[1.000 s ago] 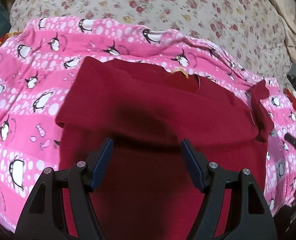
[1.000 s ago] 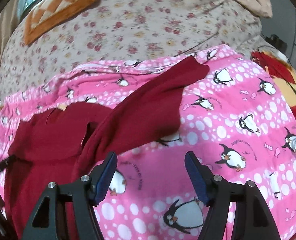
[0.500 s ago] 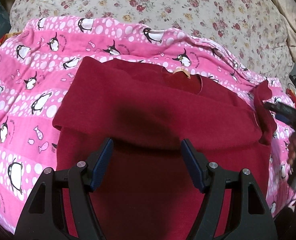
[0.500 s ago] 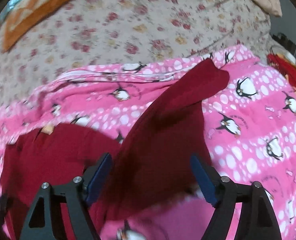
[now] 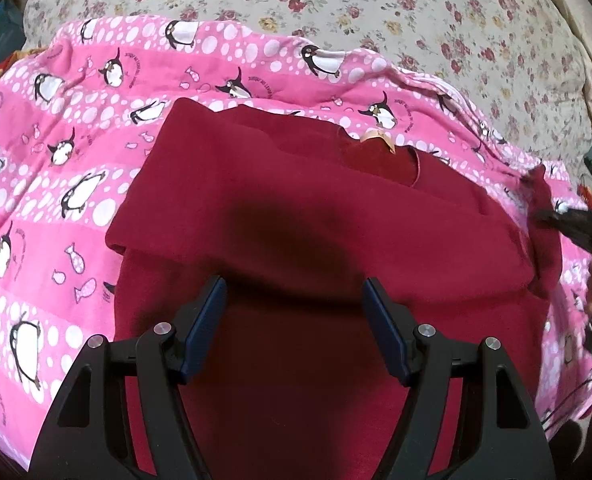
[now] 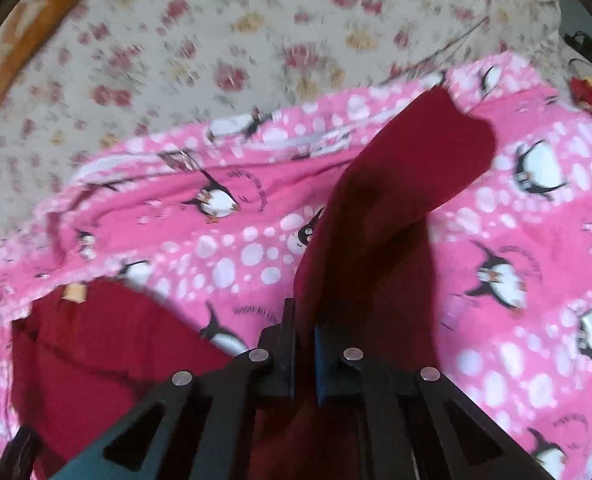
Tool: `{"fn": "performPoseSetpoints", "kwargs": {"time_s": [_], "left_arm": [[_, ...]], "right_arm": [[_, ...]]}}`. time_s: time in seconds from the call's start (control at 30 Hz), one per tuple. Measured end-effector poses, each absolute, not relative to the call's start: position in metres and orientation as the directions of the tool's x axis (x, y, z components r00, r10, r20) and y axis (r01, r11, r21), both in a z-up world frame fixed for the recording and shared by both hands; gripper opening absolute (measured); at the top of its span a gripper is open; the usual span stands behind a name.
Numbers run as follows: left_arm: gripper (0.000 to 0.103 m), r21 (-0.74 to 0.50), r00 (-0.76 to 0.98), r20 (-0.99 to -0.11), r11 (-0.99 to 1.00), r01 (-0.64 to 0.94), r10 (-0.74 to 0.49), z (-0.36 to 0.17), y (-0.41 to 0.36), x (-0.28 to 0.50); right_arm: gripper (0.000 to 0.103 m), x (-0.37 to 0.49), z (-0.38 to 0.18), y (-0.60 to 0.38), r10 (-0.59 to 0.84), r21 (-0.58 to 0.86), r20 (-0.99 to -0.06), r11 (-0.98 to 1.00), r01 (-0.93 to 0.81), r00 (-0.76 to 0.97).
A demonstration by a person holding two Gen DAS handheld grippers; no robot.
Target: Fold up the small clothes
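I note the right gripper [image 6: 304,330] clamping the red shirt's sleeve [image 6: 384,216]; the left gripper [image 5: 293,320] gapes, holding nothing (penguin blanket [image 5: 55,168] underneath, floral bedsheet [image 5: 336,12] at twelve o'clock).

- R wrist view motion-blurred; floral cream bedsheet [image 6: 223,64] print smeared.
- Dark red fabric shirt [image 5: 296,240] bottom hem cut off by frame edge.
- Right gripper [image 5: 576,226] blurred at L view's edge, prob. on sleeve.
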State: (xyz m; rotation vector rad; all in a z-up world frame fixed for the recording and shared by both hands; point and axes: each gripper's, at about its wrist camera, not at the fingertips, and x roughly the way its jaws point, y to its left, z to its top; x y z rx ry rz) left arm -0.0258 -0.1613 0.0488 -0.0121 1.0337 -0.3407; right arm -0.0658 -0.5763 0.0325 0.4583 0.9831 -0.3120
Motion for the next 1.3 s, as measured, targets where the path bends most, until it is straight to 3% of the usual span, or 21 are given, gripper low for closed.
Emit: {"fn": "performPoseSetpoints", "kwargs": {"time_s": [0.23, 0.37, 0.43, 0.5, 0.57, 0.6, 0.63, 0.77, 0.9, 0.93, 0.97, 1.07, 1.3], "left_arm": [[0.07, -0.181, 0.467, -0.831, 0.941, 0.286, -0.302, 0.054, -0.169, -0.037], [0.07, -0.173, 0.471, -0.826, 0.936, 0.307, -0.308, 0.059, -0.174, -0.044], [0.07, -0.172, 0.469, -0.827, 0.933, 0.316, -0.311, 0.061, -0.176, -0.047], [0.07, -0.168, 0.473, -0.824, 0.932, 0.32, -0.311, 0.063, -0.176, -0.05], [0.07, -0.167, 0.477, -0.822, 0.933, 0.319, -0.31, 0.064, -0.176, -0.053], [0.07, -0.169, 0.477, -0.822, 0.934, 0.316, -0.311, 0.063, -0.176, -0.054], [0.07, -0.171, 0.478, -0.822, 0.935, 0.312, -0.31, 0.063, -0.175, -0.054], [0.07, -0.174, 0.482, -0.82, 0.936, 0.305, -0.309, 0.063, -0.175, -0.056], [0.07, -0.162, 0.483, -0.822, 0.936, 0.311, -0.303, 0.064, -0.175, -0.058], [0.07, -0.157, 0.485, -0.822, 0.937, 0.312, -0.299, 0.065, -0.175, -0.059], [0.07, -0.153, 0.486, -0.822, 0.937, 0.313, -0.296, 0.065, -0.174, -0.059], [0.07, -0.144, 0.493, -0.821, 0.939, 0.313, -0.29, 0.067, -0.171, -0.059], [0.07, -0.188, 0.513, -0.802, 0.945, 0.268, -0.305, 0.074, -0.156, -0.05]], "right_arm": [[0.006, -0.16, 0.086, -0.553, 0.085, 0.348, -0.76, 0.89, 0.294, 0.644], [0.006, -0.217, 0.071, -0.544, 0.143, 0.423, -0.751, 0.854, 0.302, 0.645], [0.006, -0.229, 0.057, -0.545, 0.118, 0.397, -0.788, 0.848, 0.352, 0.604], [0.014, -0.24, 0.042, -0.548, 0.103, 0.367, -0.822, 0.848, 0.382, 0.56], [0.051, -0.252, 0.04, -0.559, 0.088, 0.377, -0.82, 0.826, 0.419, 0.565], [0.063, -0.255, 0.043, -0.565, 0.069, 0.383, -0.809, 0.815, 0.435, 0.584], [0.067, -0.257, 0.048, -0.57, 0.051, 0.394, -0.79, 0.806, 0.442, 0.611], [0.067, -0.238, 0.059, -0.596, -0.001, 0.422, -0.732, 0.784, 0.455, 0.682], [0.067, -0.194, 0.033, -0.613, -0.02, 0.386, -0.774, 0.778, 0.496, 0.633], [0.063, -0.186, 0.023, -0.618, -0.017, 0.384, -0.788, 0.768, 0.512, 0.616], [0.048, -0.18, 0.011, -0.623, -0.002, 0.393, -0.798, 0.756, 0.523, 0.603], [0.016, -0.173, 0.0, -0.626, -0.014, 0.4, -0.793, 0.741, 0.539, 0.609], [0.01, -0.19, 0.072, -0.606, -0.063, 0.403, -0.688, 0.794, 0.454, 0.722]]}}
